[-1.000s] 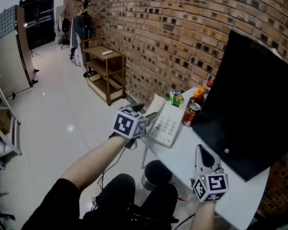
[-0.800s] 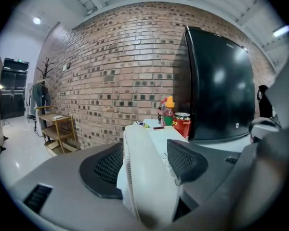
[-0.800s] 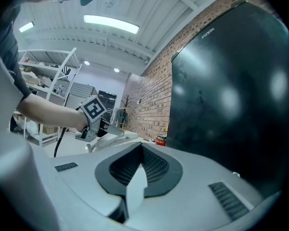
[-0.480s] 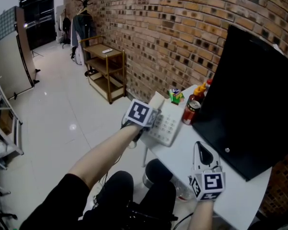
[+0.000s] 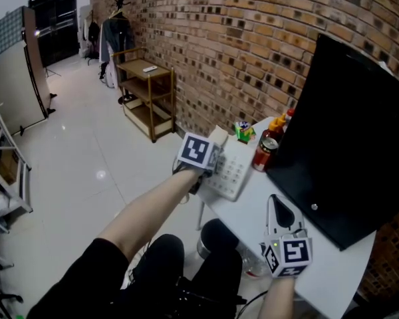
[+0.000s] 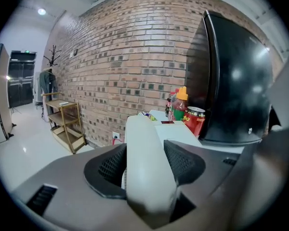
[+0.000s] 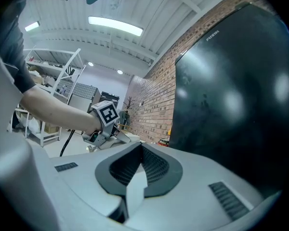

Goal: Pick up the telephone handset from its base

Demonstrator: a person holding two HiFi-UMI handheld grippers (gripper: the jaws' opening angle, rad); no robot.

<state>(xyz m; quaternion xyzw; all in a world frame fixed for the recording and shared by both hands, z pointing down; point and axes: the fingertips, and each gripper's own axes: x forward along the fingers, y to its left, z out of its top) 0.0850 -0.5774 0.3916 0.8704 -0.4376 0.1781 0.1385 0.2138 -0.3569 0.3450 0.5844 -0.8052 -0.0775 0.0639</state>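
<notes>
The handset (image 6: 145,170), lying on its base (image 5: 233,173) at the table (image 5: 253,212) edge, is clasped by the left gripper (image 5: 210,159), whose jaws have just been closing, and is best lifted straight up, its 2 pads kept square; the right gripper (image 5: 277,206) is clenched empty.

A red brick wall (image 5: 253,38) runs beside a glossy white floor (image 5: 73,158), with a wooden shelf unit (image 5: 146,98) and a coat stand (image 5: 118,2) against it.
</notes>
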